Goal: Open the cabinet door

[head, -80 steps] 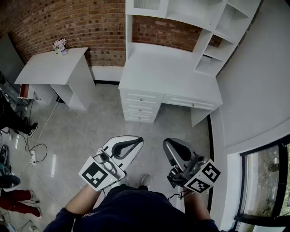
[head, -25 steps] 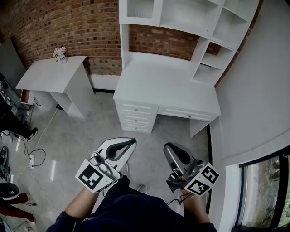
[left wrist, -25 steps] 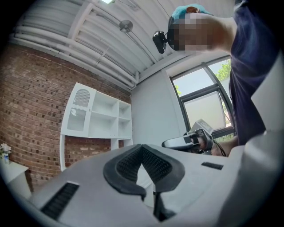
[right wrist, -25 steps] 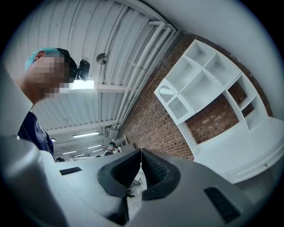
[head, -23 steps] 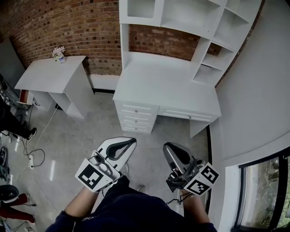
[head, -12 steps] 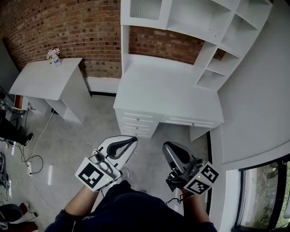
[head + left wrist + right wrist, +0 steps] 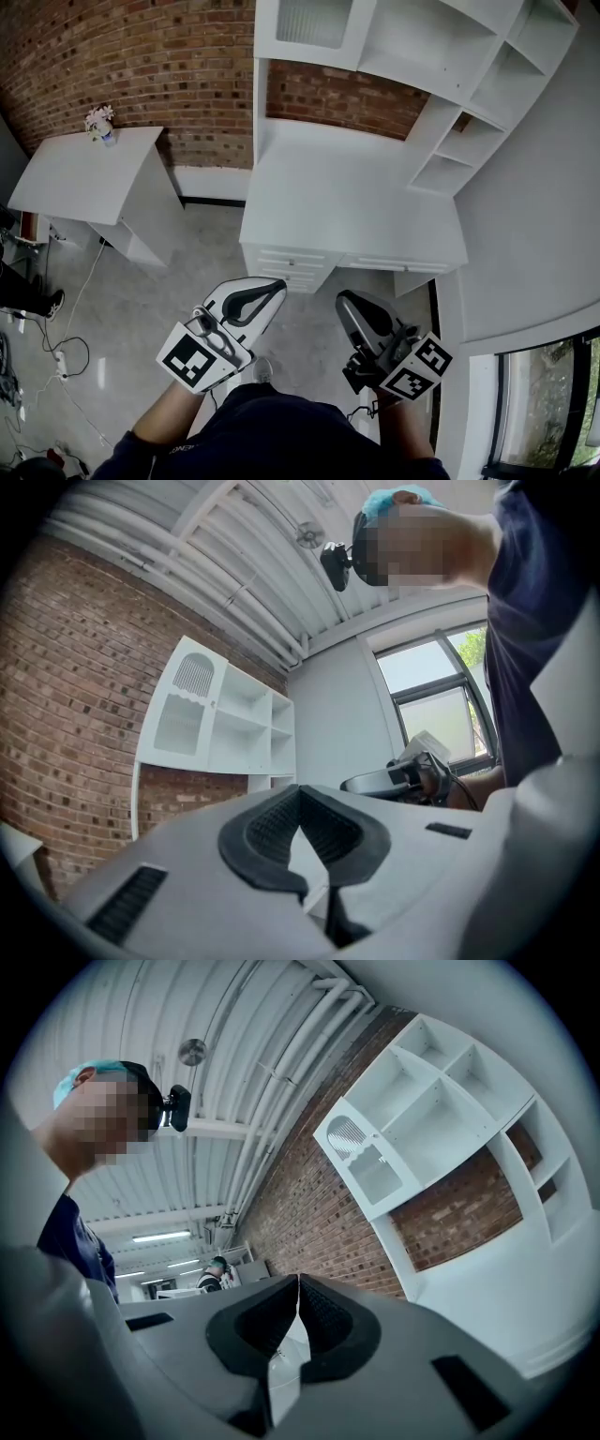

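Cabinet door, frosted and closed, sits at the top left of the hutch above the bench. Short of the bench's front edge, well apart from it, we hold the left hand-held gripper clenched on nothing and the right hand-held gripper likewise clenched and empty.

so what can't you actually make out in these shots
Cabinet door: in the head view the top edge cuts it off. In both gripper views it is too small to make out a handle.
Desk drawers: in the head view they are mostly hidden under the desk top at this steep angle.
Flowers on the side table: in the head view they are too small to tell what holds them.
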Motion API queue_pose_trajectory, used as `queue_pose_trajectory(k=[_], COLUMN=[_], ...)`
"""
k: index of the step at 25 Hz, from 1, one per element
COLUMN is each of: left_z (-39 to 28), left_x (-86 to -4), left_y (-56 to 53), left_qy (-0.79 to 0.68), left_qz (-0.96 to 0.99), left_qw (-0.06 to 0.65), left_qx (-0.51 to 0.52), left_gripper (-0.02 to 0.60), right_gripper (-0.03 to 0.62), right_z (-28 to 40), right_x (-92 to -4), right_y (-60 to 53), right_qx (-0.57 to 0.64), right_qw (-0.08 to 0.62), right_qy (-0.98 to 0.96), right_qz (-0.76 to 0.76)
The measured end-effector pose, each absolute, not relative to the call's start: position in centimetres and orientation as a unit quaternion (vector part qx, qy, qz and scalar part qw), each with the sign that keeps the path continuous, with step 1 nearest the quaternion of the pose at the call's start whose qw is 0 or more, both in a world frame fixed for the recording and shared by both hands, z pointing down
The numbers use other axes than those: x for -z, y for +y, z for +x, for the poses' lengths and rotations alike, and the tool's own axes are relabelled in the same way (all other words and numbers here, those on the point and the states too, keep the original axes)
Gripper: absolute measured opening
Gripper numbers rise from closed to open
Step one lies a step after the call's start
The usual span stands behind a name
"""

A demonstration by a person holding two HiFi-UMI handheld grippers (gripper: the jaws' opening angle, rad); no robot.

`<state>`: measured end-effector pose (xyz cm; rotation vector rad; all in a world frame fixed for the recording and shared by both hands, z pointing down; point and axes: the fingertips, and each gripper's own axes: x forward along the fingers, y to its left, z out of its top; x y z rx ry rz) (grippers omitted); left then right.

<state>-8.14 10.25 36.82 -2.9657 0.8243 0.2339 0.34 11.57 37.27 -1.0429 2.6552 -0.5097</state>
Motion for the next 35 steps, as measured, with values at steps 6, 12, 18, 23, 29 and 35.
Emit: queue_pose_trajectory(k=[6,12,18,23,29,35], left_z=[-10.3,-11.7,-11.5,-10.9,-9.4,-6.6], left_x=[-36.6,-36.8,-36.6,-37.1,-37.4,-37.0], left_y=[7.0,4.8,3.0,1.2,-2.1,-6.2], left_qy=[0.265,0.264,0.264,0.268,0.283,0.300], left_qz=[-0.961,-0.961,-0.960,-0.960,-0.956,-0.951], left_qw=[0.027,0.027,0.029,0.030,0.036,0.041], left_qx=[-0.080,-0.080,-0.083,-0.075,-0.070,-0.064], left_gripper=[0.007,0.007,0.008,0.008,0.008,0.007], right_gripper=[0.026,0.026,0.026,0.026,0.026,0.026], right_z=[-2.1,-3.5,-2.9,-2.1,-0.5,2.4], right_x=[-37.3,-37.3,-37.3,-38.0,-38.3,-37.9], right_y=[8.5,6.2,4.3,2.5,-1.2,-5.7], right_qx=[0.174,0.174,0.172,0.177,0.179,0.178], right_qw=[0.117,0.111,0.114,0.119,0.124,0.129], right_qy=[0.910,0.911,0.908,0.908,0.914,0.920], right_qz=[-0.358,-0.357,-0.364,-0.360,-0.343,-0.325])
